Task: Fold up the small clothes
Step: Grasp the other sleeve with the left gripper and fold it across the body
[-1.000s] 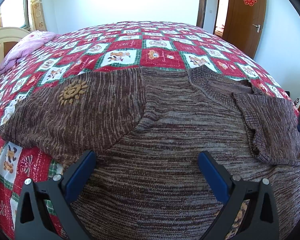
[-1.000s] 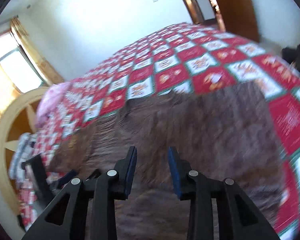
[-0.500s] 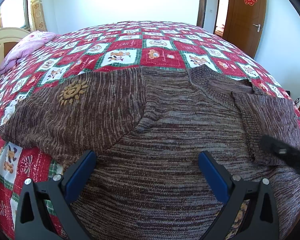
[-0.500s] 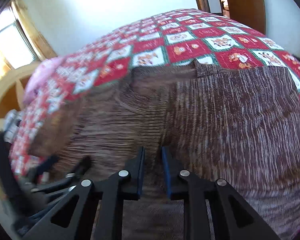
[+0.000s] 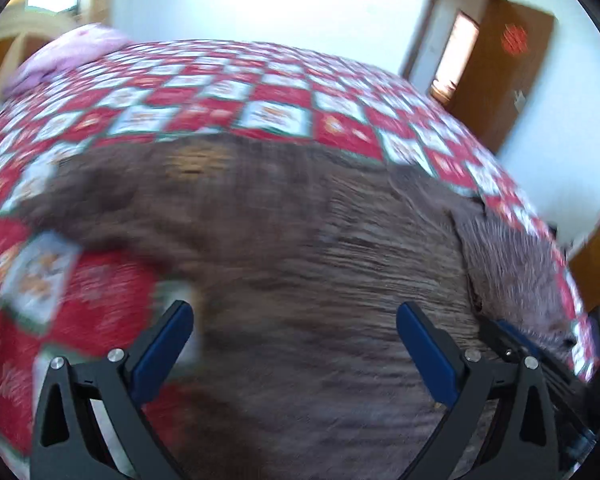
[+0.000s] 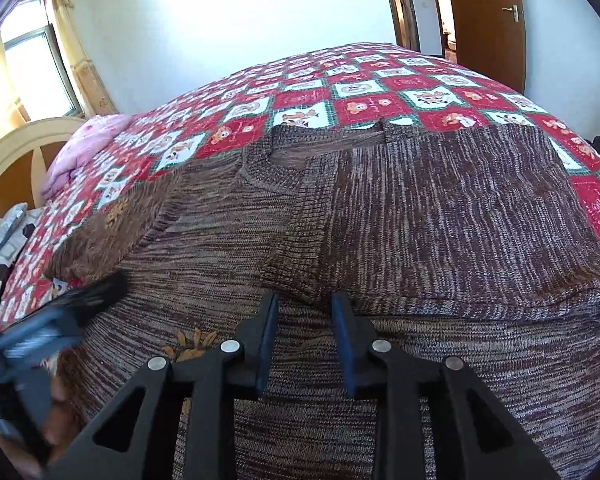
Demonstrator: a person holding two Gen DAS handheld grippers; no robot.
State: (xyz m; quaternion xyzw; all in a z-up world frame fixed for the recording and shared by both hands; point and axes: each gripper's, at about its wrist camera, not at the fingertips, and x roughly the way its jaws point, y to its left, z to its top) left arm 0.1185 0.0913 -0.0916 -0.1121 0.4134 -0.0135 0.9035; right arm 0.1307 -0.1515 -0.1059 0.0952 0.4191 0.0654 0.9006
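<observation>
A: Where does the sweater [image 6: 380, 240] lie?
B: Spread flat on the bed [image 6: 380, 96], on its red patchwork quilt, one sleeve [image 6: 460, 208] folded across the chest.
A: And the grippers?
B: The left gripper [image 5: 294, 344] is spread wide over the knit, grasping nothing. The right gripper [image 6: 305, 332] is narrowed but parted, just over the folded sleeve's cuff.

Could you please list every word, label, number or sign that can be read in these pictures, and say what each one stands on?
Red paper sign on the brown door: a decorative character, too blurred in the left wrist view and cut off at the top edge of the right wrist view to read.
Small marks in the squares of the red patchwork quilt: too small to read.
Brown sweater: no text.
Nothing else is legible.
</observation>
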